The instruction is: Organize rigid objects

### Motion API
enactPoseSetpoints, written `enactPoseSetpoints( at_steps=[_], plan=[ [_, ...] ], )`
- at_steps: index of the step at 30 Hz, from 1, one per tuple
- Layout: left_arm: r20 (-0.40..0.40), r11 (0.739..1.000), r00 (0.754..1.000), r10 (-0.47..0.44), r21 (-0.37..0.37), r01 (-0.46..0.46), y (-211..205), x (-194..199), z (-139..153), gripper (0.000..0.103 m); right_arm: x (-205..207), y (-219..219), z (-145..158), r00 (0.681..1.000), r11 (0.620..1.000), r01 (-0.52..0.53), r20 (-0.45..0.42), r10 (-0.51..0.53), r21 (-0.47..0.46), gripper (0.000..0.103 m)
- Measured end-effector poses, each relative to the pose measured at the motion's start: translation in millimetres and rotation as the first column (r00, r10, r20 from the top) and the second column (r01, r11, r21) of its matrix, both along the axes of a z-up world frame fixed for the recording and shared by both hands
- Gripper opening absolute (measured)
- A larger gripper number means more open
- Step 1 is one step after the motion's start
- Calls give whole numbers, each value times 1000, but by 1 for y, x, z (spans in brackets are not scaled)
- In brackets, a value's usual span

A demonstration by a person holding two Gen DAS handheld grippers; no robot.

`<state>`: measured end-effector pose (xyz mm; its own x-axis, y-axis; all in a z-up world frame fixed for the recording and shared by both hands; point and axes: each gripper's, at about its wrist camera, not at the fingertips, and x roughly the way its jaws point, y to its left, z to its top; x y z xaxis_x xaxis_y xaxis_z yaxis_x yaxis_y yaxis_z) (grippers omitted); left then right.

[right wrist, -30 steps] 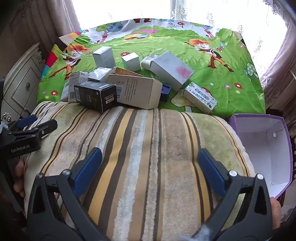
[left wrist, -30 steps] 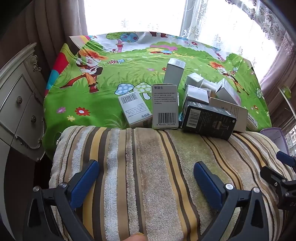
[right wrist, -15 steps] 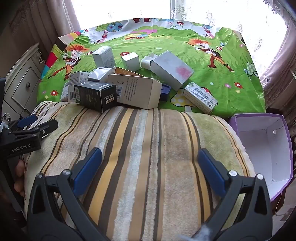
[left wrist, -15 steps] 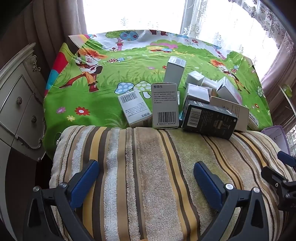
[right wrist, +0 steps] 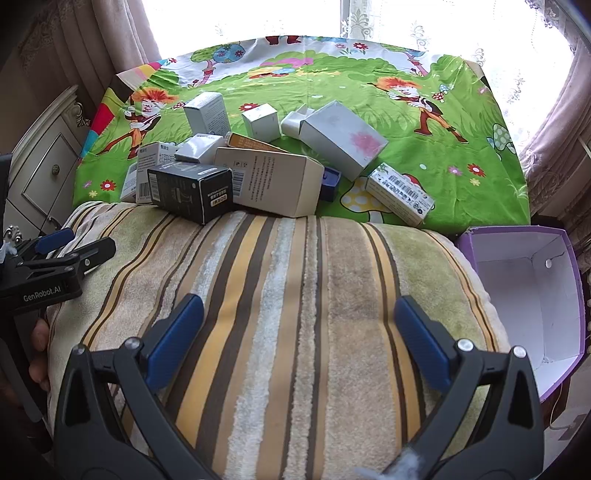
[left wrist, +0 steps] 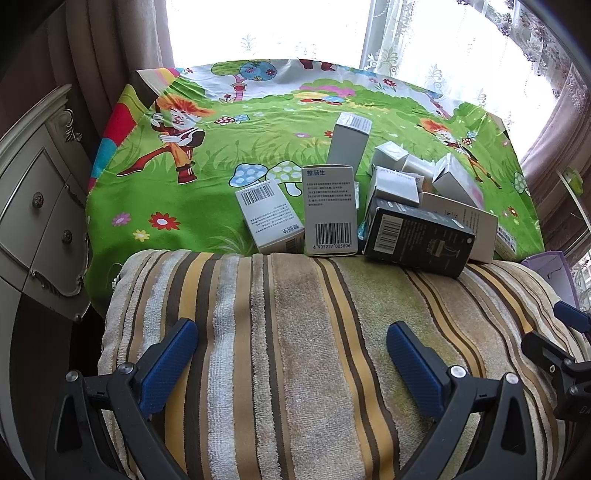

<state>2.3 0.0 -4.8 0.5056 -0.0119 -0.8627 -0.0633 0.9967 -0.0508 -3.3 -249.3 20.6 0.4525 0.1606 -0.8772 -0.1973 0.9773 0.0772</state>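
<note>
Several cardboard boxes lie in a pile on the green cartoon cloth (left wrist: 192, 192). A black box (left wrist: 417, 236) (right wrist: 192, 192) sits at the pile's near edge beside a white barcode box (left wrist: 330, 210) and a long cream box (right wrist: 269, 181). A grey-white box (right wrist: 341, 138) with a pink mark and a small printed box (right wrist: 400, 194) lie to the right. An open purple box (right wrist: 528, 295) with a white inside stands at the right. My left gripper (left wrist: 291, 362) and right gripper (right wrist: 299, 336) are both open and empty above the striped towel (right wrist: 295, 277), well short of the pile.
A white dresser (left wrist: 33, 214) with knobbed drawers stands at the left. Curtains and a bright window (left wrist: 266, 26) are behind the cloth. The left gripper also shows at the left edge of the right wrist view (right wrist: 55, 254).
</note>
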Motion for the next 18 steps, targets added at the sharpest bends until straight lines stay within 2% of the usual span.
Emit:
enactPoseSetpoints(
  at_steps=[18],
  plan=[
    [-2, 1000, 1000, -1, 0, 1, 0, 1, 1, 103, 1, -1, 0, 1000, 1000, 1, -1, -1, 1, 103]
  ],
)
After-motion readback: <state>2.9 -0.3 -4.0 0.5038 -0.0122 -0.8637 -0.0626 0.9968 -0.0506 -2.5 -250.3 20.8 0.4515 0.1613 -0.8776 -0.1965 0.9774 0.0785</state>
